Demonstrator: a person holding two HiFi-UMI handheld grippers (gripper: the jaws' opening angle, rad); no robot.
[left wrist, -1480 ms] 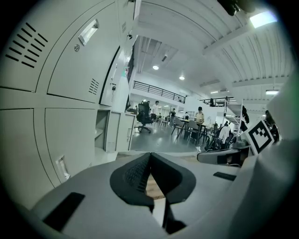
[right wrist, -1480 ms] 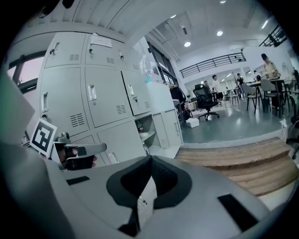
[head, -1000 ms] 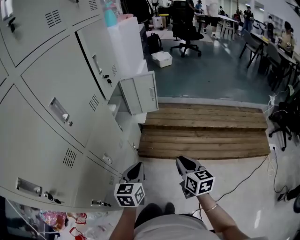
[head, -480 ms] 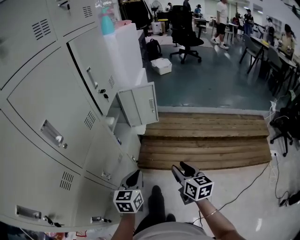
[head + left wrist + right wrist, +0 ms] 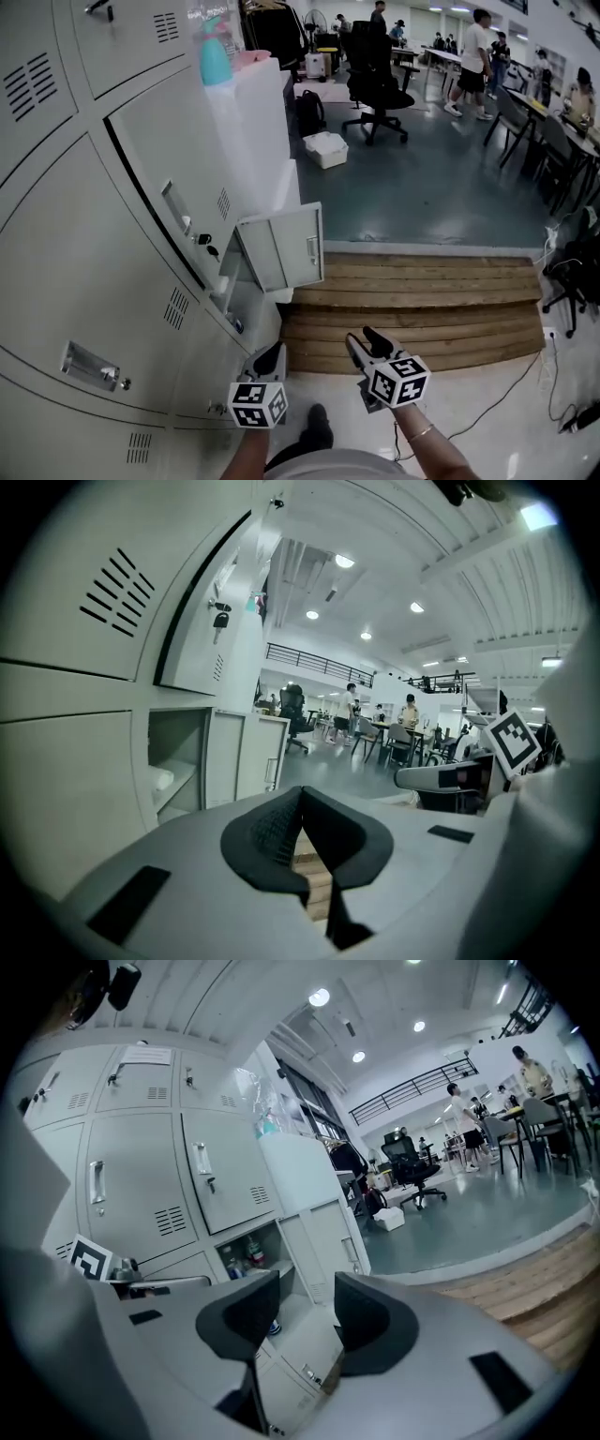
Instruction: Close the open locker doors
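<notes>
A row of grey lockers [image 5: 84,272] fills the left of the head view. One small locker door [image 5: 281,248] low down stands swung wide, and its compartment shows inside [image 5: 178,761]. Above it a tall door [image 5: 159,183] with keys in its lock sits slightly ajar, a dark gap along its edge. My left gripper [image 5: 270,357] hangs shut and empty near the lockers' foot, short of the open door [image 5: 248,766]. My right gripper [image 5: 367,341] is beside it, open; its jaws have just been opening, with nothing between them. Past its jaws [image 5: 305,1307] I see the open door [image 5: 323,1241].
A wooden step platform [image 5: 412,300] lies ahead. A white cabinet [image 5: 258,122] with a teal bottle [image 5: 216,56] on top ends the locker row. Beyond are a white box [image 5: 326,148], an office chair [image 5: 375,66], desks and people. A cable [image 5: 487,394] runs on the floor, right.
Both grippers have moved forward along the lockers toward the open door, which now looks nearer. The right jaws went from nearly shut to open. The left stayed shut.
</notes>
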